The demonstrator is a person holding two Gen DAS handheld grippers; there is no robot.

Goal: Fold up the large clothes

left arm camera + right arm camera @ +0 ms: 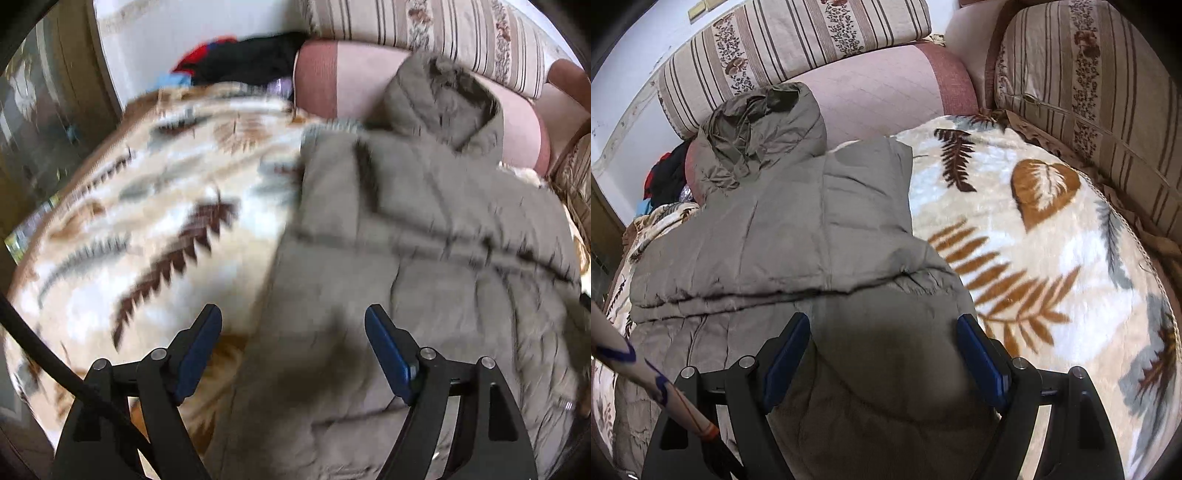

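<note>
Black tool (293, 350) frames, blue pads, silver screws.

— What colours do we see on the jacket (783, 236)?
— We see plain olive-grey, hood included.
— And the blanket (1052, 266) under it?
— We find cream with brown, ochre and grey-blue leaf and fern prints.
— The cushions (798, 40)?
— We read beige with brown stripes and floral bands; the bolster (886, 96) is pink.
— The gripper pads (388, 354)?
— Blue, we note, on black arms.
</note>
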